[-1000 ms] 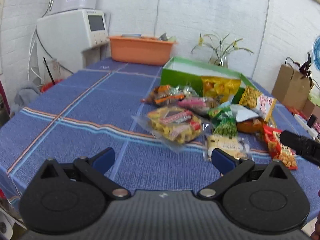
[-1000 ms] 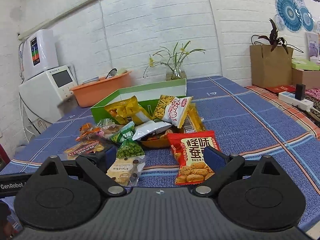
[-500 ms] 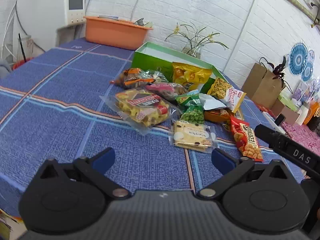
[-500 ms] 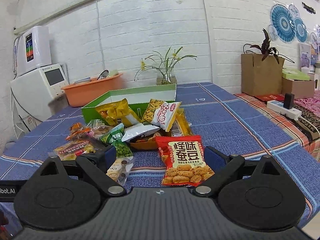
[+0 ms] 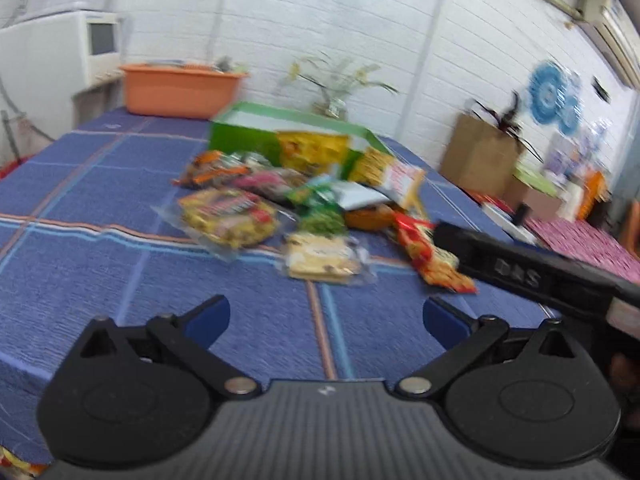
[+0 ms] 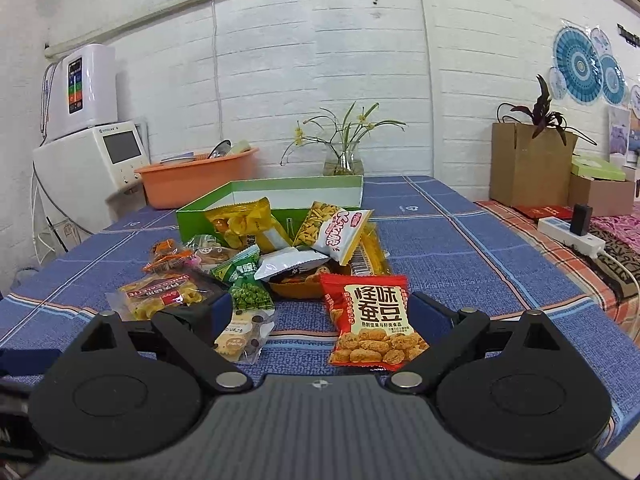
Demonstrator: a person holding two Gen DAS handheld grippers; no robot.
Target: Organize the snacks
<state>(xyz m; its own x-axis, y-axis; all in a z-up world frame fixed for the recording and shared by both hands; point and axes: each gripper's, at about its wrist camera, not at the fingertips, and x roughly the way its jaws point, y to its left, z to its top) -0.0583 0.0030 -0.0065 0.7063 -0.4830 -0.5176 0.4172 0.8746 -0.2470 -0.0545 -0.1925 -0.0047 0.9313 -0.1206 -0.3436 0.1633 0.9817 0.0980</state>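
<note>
The red crinkly plastic packet of fried broad-bean snacks (image 6: 370, 320) is lying flat on the blue checked tablecloth (image 6: 472, 264), directly ahead of the right claw (image 6: 320, 316) and between the lines of its two fingers, nearest of the whole heap. It is looking puffy and glossy, printed with large white characters and golden nuggets, its sealed edge pointing toward the claw.

To take it well, I judge the right claw should be coming in low and straight, keeping its fingers either side of the packet's width and pinching near the sealed edge, gently, since the air-filled foil is likely to slip or crush.

The right claw is standing wide open and gripping nothing. The left claw (image 5: 326, 320) is likewise spread wide and empty, hovering over bare cloth short of the pile; its view is blurring.

Just left of the red packet, a clear packet of pale biscuits (image 6: 244, 334) and a green packet of peas (image 6: 250, 290) are lying close. Beyond them the other bags are piling against the open green cardboard box (image 6: 280, 194), which is sitting further ahead and appearing largely empty, the likely destination. Farther off an orange plastic tub (image 6: 196, 178) is standing to the left.
</note>
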